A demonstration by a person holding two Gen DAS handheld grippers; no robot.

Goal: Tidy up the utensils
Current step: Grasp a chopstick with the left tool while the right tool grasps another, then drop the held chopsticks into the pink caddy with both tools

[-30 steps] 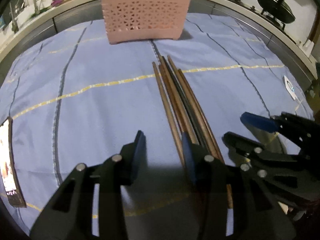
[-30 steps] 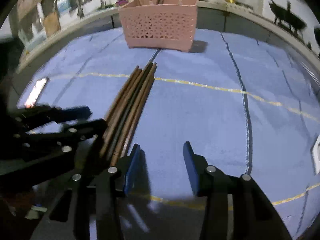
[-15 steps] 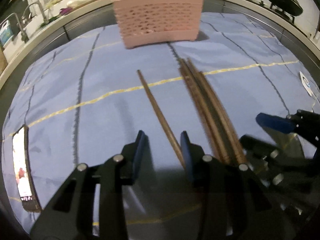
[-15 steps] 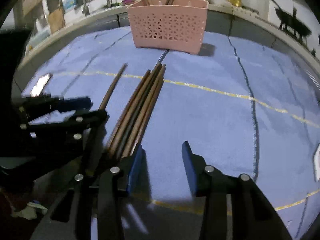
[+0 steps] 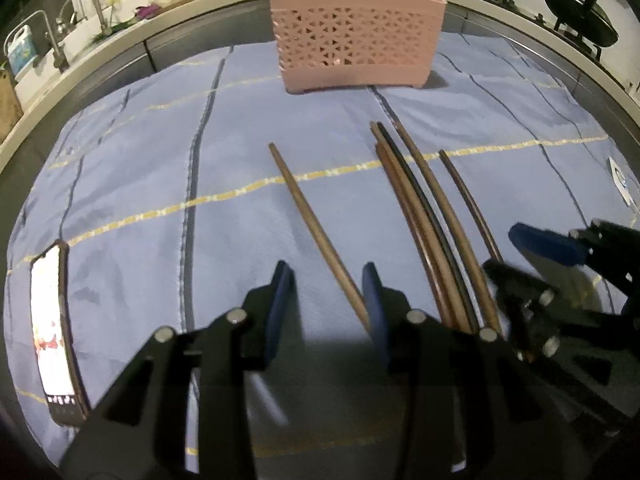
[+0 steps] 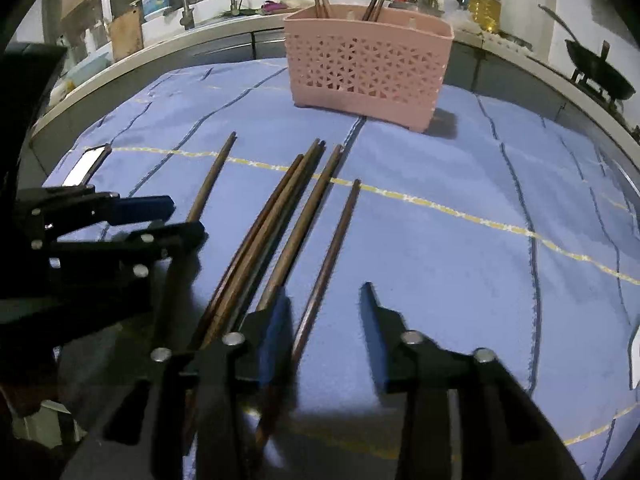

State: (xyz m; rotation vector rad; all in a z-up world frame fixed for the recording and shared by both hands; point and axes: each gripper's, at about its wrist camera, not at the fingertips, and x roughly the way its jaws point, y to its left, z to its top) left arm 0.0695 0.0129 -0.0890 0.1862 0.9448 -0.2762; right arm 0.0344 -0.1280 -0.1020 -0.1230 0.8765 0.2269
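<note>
Several brown chopsticks lie on a blue cloth (image 5: 120,184). One chopstick (image 5: 312,224) lies apart to the left, its near end between the fingers of my open left gripper (image 5: 326,292). A bundle of chopsticks (image 5: 424,220) lies to the right of it, and another single chopstick (image 6: 332,256) runs between the fingers of my open right gripper (image 6: 324,316). A pink perforated utensil basket (image 5: 352,40) stands at the far side and holds a few chopsticks upright; it also shows in the right wrist view (image 6: 368,68). Each gripper shows in the other's view, the right one (image 5: 532,256) and the left one (image 6: 160,220).
A phone (image 5: 52,332) with a lit screen lies on the cloth at the left. A white tag (image 5: 620,180) lies at the cloth's right edge. Behind are a counter with a sink and taps (image 6: 188,4) and woks (image 5: 576,12) on a stove.
The chopsticks have been spread apart. One moved left with my left gripper, and one moved right out of the bundle into my right gripper's gap. Both grippers stayed open.
</note>
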